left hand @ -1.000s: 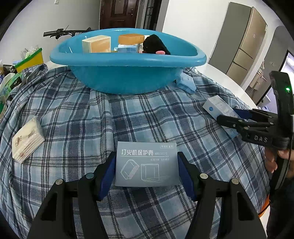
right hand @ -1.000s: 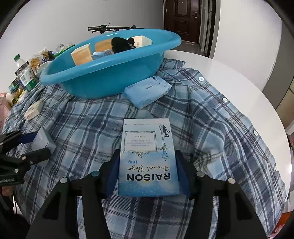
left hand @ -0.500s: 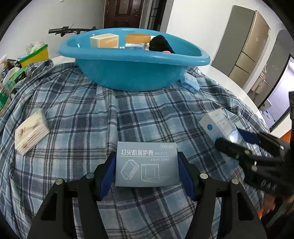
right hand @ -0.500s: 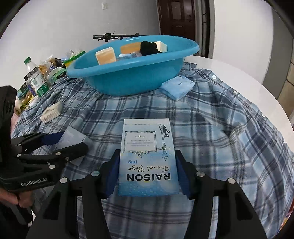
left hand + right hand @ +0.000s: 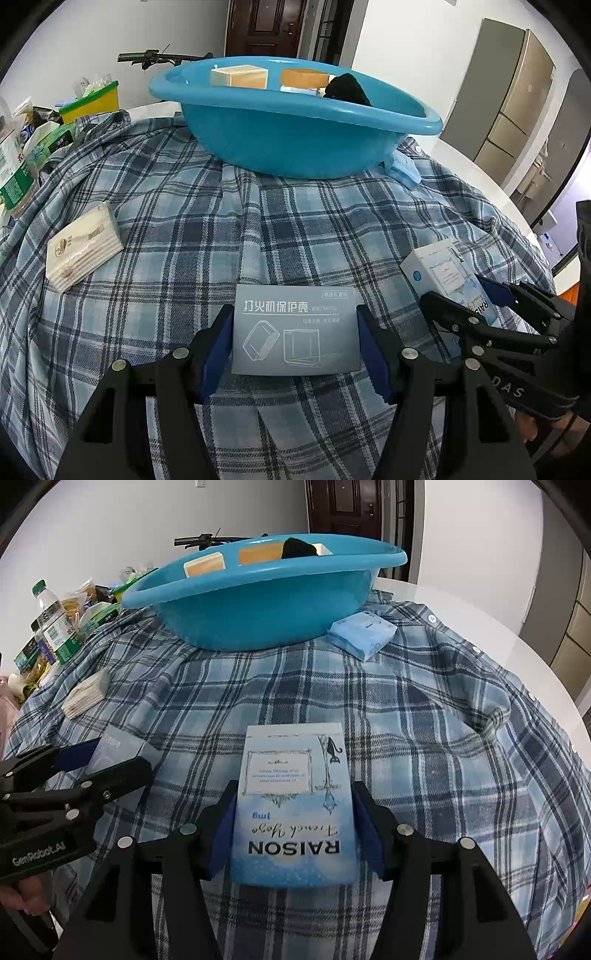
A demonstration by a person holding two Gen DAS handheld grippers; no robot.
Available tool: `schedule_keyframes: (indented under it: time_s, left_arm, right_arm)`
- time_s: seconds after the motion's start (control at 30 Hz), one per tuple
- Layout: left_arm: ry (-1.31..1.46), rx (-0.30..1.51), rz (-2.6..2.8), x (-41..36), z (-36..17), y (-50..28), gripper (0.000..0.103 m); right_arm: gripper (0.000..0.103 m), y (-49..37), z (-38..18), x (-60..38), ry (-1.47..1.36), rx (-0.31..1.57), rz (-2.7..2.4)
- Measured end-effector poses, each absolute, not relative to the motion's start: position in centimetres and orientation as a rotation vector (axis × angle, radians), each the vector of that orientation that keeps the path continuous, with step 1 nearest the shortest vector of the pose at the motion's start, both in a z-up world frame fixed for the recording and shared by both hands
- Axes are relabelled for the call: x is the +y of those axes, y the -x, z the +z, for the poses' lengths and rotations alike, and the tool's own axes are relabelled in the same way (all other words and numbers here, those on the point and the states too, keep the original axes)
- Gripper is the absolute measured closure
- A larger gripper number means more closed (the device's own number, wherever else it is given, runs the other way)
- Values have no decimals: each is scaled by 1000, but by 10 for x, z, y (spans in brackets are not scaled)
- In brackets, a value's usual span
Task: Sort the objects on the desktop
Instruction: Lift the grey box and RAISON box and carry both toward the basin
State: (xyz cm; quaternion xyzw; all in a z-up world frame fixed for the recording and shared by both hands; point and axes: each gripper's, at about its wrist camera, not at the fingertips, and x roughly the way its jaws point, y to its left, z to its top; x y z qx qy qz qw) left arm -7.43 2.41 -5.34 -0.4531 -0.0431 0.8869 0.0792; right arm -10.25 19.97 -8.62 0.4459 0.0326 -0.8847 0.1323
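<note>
The left claw is closed on a grey lighter-case box, held above the plaid shirt. The right claw is closed on a blue RAISON box. Farther lie a beige tissue pack and a blue tissue pack beside the blue basin, which holds 2 boxes.

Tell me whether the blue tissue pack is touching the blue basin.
Cannot tell. In the right wrist view the blue tissue pack lies right beside the blue basin, but no contact or gap shows plainly.
</note>
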Motion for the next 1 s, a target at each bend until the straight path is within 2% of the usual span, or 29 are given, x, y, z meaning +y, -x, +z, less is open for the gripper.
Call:
schedule_keyframes:
  time_s: [0.23,0.3,0.37,0.67,1.0]
  left_arm:
    - [1356,-124,2656,25,-53,74,37]
    - [1356,-124,2660,26,-53,74,37]
    - [1353,-120,2669,26,-53,74,37]
    - [1346,-111,2693,27,-53,72,37]
    - [1102,-131,2836,22,-30,57,37]
  right_arm:
    - [43,103,-89,193,-1271,178,-2583]
    - [48,101,-88,191,-1255,198,-2577]
    - [48,100,-88,190,-1248,207,-2566]
    - [48,97,-82,197,-1226,153,-2589]
    - [48,73,-48,198,-899,75,-2659]
